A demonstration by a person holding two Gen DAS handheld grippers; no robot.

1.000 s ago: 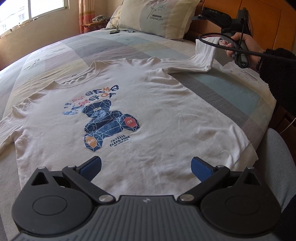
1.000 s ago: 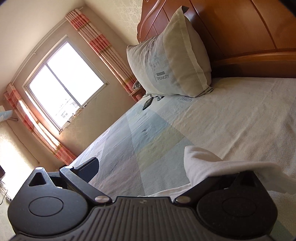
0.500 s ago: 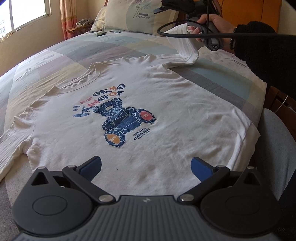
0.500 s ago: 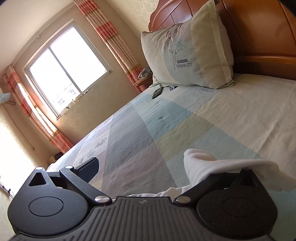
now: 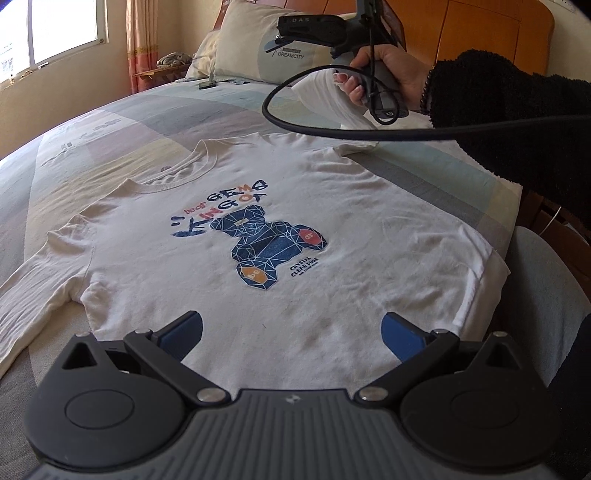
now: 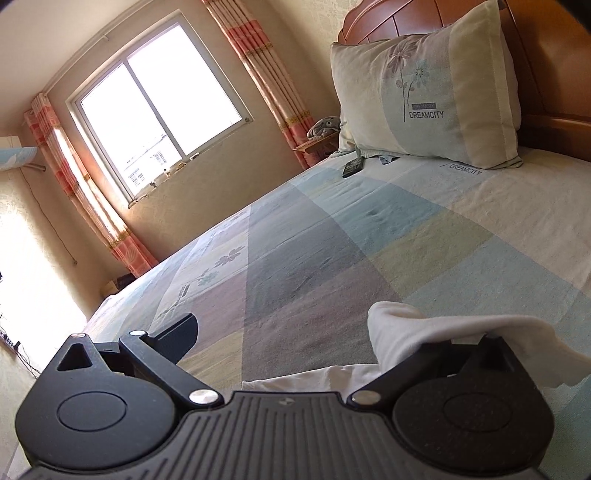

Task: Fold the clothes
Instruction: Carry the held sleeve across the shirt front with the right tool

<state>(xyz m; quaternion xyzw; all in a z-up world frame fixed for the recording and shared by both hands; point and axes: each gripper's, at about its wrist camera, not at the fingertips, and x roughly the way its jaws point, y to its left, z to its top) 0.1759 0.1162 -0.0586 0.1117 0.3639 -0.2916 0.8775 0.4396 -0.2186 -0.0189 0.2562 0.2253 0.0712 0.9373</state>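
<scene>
A white long-sleeve shirt [image 5: 207, 258] with a blue bear print lies flat, front up, on the bed. My left gripper [image 5: 291, 332] is open and empty, hovering over the shirt's hem. My right gripper [image 6: 284, 332] has its jaws wide apart, and the shirt's right sleeve [image 6: 417, 328] is draped over its right finger, lifted off the bed. In the left wrist view the right gripper [image 5: 314, 29] is held above the bed near the pillow, with the raised sleeve [image 5: 325, 92] hanging under the hand. The other sleeve [image 5: 26, 299] lies stretched out at the left.
The bed has a pastel patchwork sheet [image 6: 332, 236]. A pillow [image 6: 424, 85] leans on the wooden headboard [image 5: 480, 33]. A dark remote [image 6: 352, 166] lies near the pillow. A window and striped curtains [image 6: 258, 66] are beyond. A black cable [image 5: 332, 129] loops over the shirt's shoulder.
My right gripper has carried the sleeve up and inward toward the shirt's collar side. My left gripper has shifted slightly, so the shirt sits more centred in view.
</scene>
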